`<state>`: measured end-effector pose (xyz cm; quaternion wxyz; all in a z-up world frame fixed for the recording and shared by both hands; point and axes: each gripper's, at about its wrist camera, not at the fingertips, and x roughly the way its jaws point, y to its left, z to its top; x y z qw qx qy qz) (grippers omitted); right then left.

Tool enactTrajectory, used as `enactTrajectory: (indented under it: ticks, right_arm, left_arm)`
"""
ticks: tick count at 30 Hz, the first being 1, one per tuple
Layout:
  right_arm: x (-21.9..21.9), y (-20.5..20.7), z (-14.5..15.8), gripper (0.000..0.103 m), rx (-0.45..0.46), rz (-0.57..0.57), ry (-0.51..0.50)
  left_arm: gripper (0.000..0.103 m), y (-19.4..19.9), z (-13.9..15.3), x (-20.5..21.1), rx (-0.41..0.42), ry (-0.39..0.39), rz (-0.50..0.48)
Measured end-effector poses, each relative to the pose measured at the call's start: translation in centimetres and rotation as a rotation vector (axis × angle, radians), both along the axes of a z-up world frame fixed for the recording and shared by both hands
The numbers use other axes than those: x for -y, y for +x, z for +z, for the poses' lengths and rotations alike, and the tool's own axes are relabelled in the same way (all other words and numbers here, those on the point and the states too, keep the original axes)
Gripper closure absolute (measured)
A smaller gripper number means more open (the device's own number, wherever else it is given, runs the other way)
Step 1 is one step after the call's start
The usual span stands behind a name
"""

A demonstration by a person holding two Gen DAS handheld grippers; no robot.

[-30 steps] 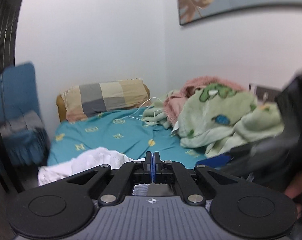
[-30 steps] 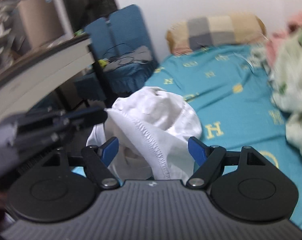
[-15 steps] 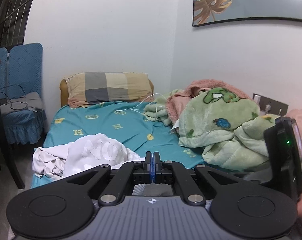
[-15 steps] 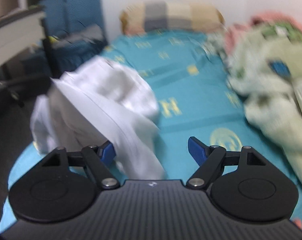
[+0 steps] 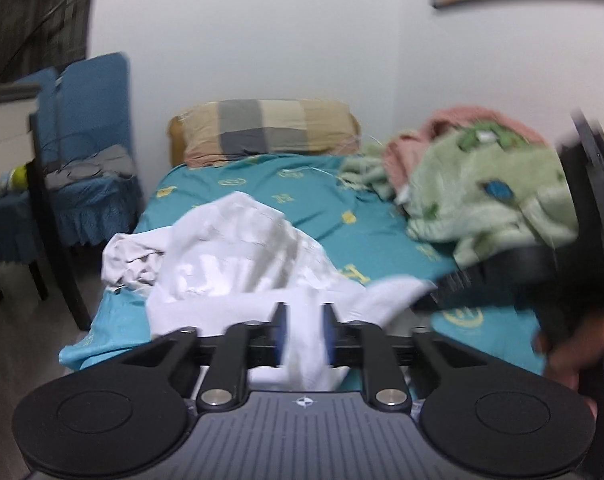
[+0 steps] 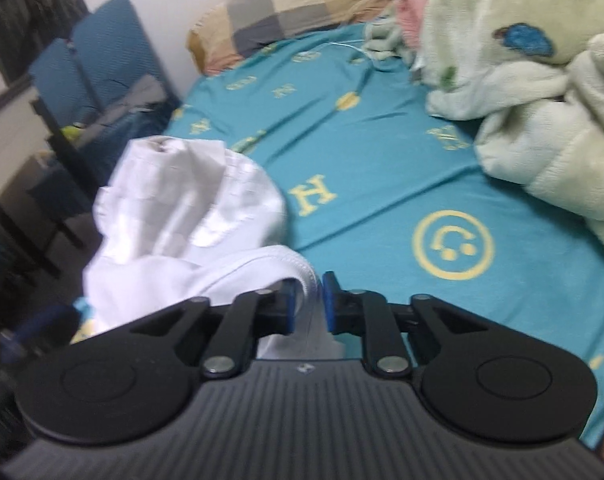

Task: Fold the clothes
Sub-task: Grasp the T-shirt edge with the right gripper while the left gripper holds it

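A crumpled white garment point(image 5: 238, 264) lies in a heap on the near left part of the teal bed sheet point(image 5: 310, 208). My left gripper point(image 5: 304, 332) has a fold of the white cloth between its narrowly parted blue pads. My right gripper point(image 6: 307, 304) has the garment's stitched hem point(image 6: 298, 268) between its narrowly parted pads; the garment point(image 6: 182, 208) bunches up to its left. The right gripper's black body point(image 5: 542, 272) shows at the right of the left wrist view.
A green fleece blanket point(image 6: 522, 92) and pink cloth are piled along the bed's right side. A checked pillow point(image 5: 262, 130) lies at the head. Blue chairs point(image 5: 86, 152) and a dark table leg point(image 5: 58, 248) stand left of the bed. A white cable point(image 6: 362, 48) lies near the pillow.
Both grippers have come down to the white garment. The left pads were pressed together and empty and now have cloth between them. The right jaws were wide open and have narrowed on the hem.
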<state>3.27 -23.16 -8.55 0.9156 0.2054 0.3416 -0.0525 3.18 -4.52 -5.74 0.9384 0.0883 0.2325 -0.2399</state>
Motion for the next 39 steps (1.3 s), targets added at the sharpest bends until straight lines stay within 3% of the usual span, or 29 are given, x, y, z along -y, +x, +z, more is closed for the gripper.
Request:
enactTrajectory:
  ticks: [3,10,12,15,18,21,23,26,31,33,39]
  right_arm:
    - [0.1,-0.5,0.9,0.092,0.06,0.028,0.063]
    - [1.4,-1.0,1.9,0.092,0.116,0.022,0.15]
    - [1.6,-1.0,1.8,0.092,0.113,0.007,0.139]
    - [1.9,-0.8,1.1,0.092,0.084,-0.024,0.108]
    - [1.9,-0.2,-0.1,0.09,0.017,-0.051,0.069]
    - [1.3,0.8,-1.7,0.073,-0.089,-0.027,0.042]
    - [0.2,1.3,-3.0,0.055,-0.157,0.02,0.007]
    - [-1.1,1.4,-4.4,0.053,-0.215,0.066,-0.041]
    - [-1.4,0.3,-3.7,0.054,-0.161,-0.05,-0.208]
    - [-1.2,-0.2,-3.2,0.06,-0.135,-0.117,-0.282]
    - [-0.8,-1.5,-0.9,0.063,0.061,-0.259,-0.415]
  left_arm:
    - [0.043,-0.8,-1.4,1.9,0.029,0.109,-0.012]
    - [0.042,1.0,-6.3,4.5,-0.032,0.363,0.125]
    - [0.043,1.6,-7.0,3.9,-0.053,0.394,0.2]
    - [0.044,2.3,-6.2,1.9,-0.075,0.34,0.34]
    - [0.044,2.1,-4.0,-0.8,-0.045,0.194,0.475]
    - [0.044,1.4,-1.8,-2.3,0.018,0.09,0.585]
    - [0.044,0.7,-0.9,-2.7,0.056,0.064,0.629]
    - [0.044,0.6,-0.6,-2.8,0.049,0.07,0.658]
    - [0.051,1.9,-2.2,-3.1,-0.093,0.079,0.646]
    - [0.053,2.1,-3.2,-3.2,-0.161,0.063,0.619]
    - [0.055,2.2,-5.0,-1.8,-0.2,0.115,0.545]
